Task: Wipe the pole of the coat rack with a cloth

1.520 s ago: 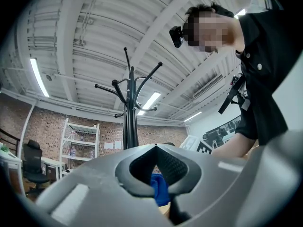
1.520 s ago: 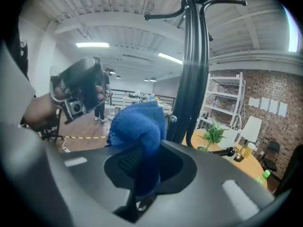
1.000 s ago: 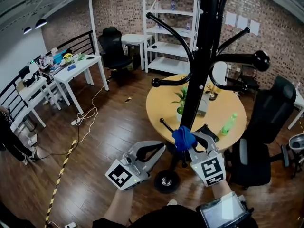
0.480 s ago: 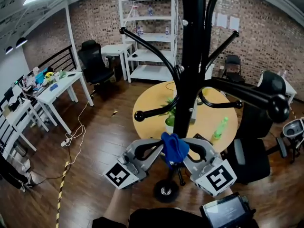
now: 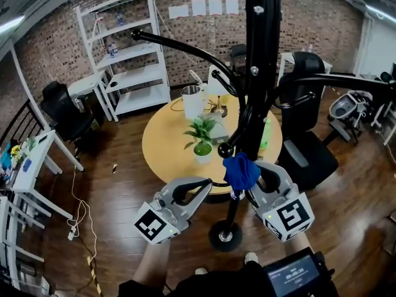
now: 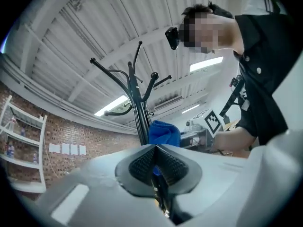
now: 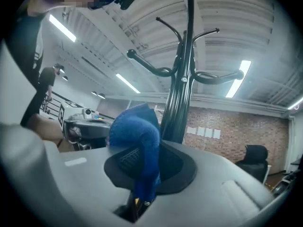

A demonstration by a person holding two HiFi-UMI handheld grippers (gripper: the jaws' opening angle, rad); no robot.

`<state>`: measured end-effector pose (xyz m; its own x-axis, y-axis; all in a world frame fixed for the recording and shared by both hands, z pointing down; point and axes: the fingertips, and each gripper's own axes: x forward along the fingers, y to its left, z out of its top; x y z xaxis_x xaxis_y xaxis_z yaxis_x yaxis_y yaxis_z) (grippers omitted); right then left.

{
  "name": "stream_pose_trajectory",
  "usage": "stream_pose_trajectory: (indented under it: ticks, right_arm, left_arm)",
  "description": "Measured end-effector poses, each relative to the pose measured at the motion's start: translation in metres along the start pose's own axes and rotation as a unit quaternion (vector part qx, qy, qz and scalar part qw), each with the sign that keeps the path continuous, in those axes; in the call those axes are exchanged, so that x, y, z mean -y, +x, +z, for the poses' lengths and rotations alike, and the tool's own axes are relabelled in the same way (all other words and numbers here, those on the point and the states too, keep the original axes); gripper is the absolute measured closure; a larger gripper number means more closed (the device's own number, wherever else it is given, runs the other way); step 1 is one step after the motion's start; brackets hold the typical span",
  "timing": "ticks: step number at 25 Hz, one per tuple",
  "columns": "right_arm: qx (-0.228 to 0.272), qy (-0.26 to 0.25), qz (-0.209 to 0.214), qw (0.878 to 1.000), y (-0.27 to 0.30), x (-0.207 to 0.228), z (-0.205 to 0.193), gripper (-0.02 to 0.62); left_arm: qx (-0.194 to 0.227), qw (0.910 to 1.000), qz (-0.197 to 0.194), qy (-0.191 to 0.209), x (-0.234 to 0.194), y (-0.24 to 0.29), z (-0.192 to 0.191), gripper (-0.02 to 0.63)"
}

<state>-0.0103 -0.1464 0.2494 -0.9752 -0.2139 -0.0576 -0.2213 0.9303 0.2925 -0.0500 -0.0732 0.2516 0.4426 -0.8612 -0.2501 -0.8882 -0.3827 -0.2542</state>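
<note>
The coat rack's black pole (image 5: 261,73) rises through the middle of the head view, with curved arms branching off it. A blue cloth (image 5: 240,171) is bunched against the pole's lower part, and my right gripper (image 5: 255,179) is shut on it. In the right gripper view the cloth (image 7: 137,141) drapes over the pads of the right gripper (image 7: 150,148), with the pole (image 7: 182,93) just behind. My left gripper (image 5: 207,185) points at the pole from the left with its jaws shut and empty. In the left gripper view, past the left gripper (image 6: 155,148), the cloth (image 6: 164,132) sits beside the pole (image 6: 140,122).
The rack's round base (image 5: 224,236) stands on the wood floor by my feet. Behind it is a round wooden table (image 5: 164,150) with a potted plant (image 5: 202,142), a white jug (image 5: 192,99) and a green bottle (image 5: 266,132). A black office chair (image 5: 309,156) stands at the right, white shelving (image 5: 130,54) at the back left.
The head view has swung round the rack, so the room behind has shifted. The right gripper and cloth stay at the pole, slightly higher than half a second ago. The left gripper stays alongside.
</note>
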Motion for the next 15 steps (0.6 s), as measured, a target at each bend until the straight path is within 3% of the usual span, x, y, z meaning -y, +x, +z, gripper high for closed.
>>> stream_pose_trajectory:
  ticks: [7, 15]
  right_arm:
    - [-0.074, -0.041, -0.036, 0.996, -0.002, -0.015, -0.026, 0.551]
    - [-0.092, -0.044, -0.053, 0.993, -0.005, -0.017, -0.033, 0.549]
  left_arm:
    - [0.027, 0.9982, -0.049, -0.022, 0.014, 0.013, 0.004, 0.603]
    - [0.017, 0.9971, -0.066, -0.035, 0.019, 0.015, -0.007, 0.603]
